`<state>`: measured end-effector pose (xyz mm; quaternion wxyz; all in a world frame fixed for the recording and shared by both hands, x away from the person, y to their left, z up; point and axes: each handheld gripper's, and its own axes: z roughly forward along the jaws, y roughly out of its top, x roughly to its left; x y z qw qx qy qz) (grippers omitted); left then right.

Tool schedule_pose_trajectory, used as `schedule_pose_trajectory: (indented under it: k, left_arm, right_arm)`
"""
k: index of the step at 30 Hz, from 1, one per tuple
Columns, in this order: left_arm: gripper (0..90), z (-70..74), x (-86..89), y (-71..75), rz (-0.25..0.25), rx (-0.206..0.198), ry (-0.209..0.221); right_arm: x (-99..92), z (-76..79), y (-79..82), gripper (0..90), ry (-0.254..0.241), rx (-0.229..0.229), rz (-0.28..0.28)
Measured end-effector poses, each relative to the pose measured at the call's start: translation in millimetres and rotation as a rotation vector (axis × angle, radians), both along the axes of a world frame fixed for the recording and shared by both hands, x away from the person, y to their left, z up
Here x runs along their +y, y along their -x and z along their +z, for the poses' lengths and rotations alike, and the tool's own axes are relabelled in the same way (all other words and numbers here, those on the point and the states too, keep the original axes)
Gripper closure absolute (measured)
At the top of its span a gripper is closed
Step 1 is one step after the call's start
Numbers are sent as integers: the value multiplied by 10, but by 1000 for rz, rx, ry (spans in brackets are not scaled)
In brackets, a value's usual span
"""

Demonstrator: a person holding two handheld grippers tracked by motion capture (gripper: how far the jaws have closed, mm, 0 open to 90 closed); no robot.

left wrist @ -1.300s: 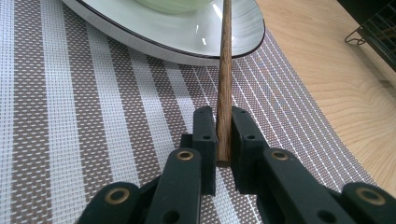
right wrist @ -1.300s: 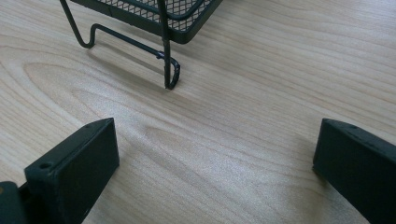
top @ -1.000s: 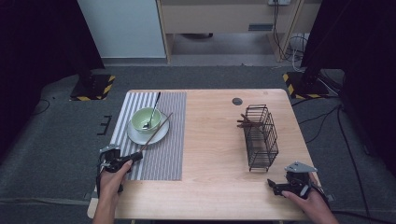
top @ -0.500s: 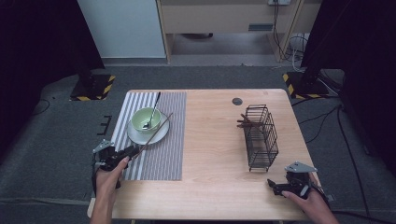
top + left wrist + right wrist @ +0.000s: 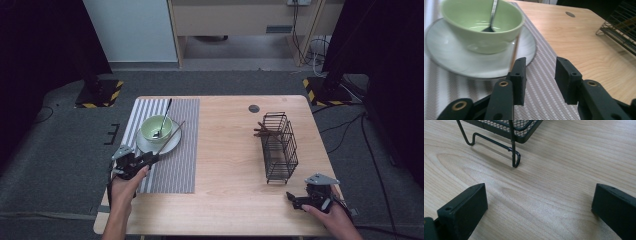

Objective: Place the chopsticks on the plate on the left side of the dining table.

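The chopstick (image 5: 170, 137) lies slanted across the white plate (image 5: 172, 145), leaning by the green bowl (image 5: 156, 128) that holds a spoon (image 5: 164, 116), on the striped mat (image 5: 175, 165) near the table's (image 5: 230, 165) left edge in the high view; the left tongs (image 5: 150, 159) hover just beside the plate's near rim, while the right tongs (image 5: 295, 200) rest by the near right corner, close to the wire basket (image 5: 280, 147). In the left gripper view the left tongs (image 5: 540, 77) have just been opening and stand partly spread with nothing between them, the chopstick (image 5: 514, 53) just beyond one jaw. In the right gripper view the right tongs (image 5: 539, 202) are spread wide over bare wood, the wire basket's foot (image 5: 515, 157) ahead.
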<state>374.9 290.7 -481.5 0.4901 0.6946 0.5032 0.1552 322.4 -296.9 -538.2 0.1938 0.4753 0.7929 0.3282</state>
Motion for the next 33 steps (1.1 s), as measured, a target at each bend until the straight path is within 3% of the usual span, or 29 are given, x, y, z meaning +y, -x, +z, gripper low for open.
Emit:
schedule_pose_trajectory:
  k: [6, 15, 25, 33]
  left_arm:
    - [567, 47, -225, -112, -45, 28, 3]
    - [534, 107, -602, -250, -116, 68, -31]
    - [509, 227, -1056, -403, -193, 66, -58]
    - [492, 321, -1299, -507, -217, 64, -57]
  right_arm:
    - [0, 0, 0, 4, 0, 0, 0]
    - [0, 0, 0, 4, 0, 0, 0]
    - [0, 0, 0, 4, 0, 0, 0]
    - [0, 0, 0, 3, 0, 0, 0]
